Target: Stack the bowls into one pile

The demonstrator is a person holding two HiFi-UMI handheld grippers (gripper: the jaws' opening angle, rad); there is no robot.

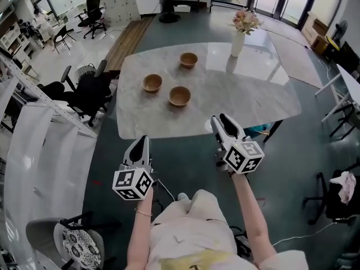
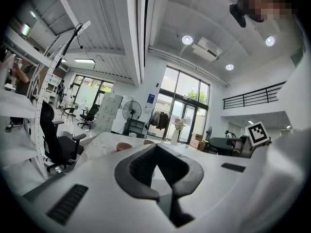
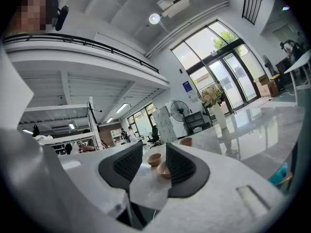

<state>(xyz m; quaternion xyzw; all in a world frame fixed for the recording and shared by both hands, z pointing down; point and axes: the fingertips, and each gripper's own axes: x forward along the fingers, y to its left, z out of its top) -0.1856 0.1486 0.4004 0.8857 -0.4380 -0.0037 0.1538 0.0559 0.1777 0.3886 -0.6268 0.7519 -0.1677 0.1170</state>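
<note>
Here the left gripper (image 1: 140, 142) and the right gripper (image 1: 220, 121) hang short of the marble table (image 1: 242, 94), with the bowls unstacked ahead of them.
The right gripper's jaws stand wide apart with nothing between the pads. The left gripper's jaws meet at the tips and are empty too. Well beyond both, the near bowl (image 1: 179, 95) sits ahead and left of the right gripper, the left bowl (image 1: 152, 82) is ahead of the left gripper, and the far bowl (image 1: 188, 59) lies farthest off.

We wear cream clothes (image 1: 188, 229) and a thin bracelet (image 1: 143, 212), and our white left gripper (image 1: 142, 141) and right gripper (image 1: 220, 119) bear black-and-white marker cubes (image 1: 133, 183).
</note>
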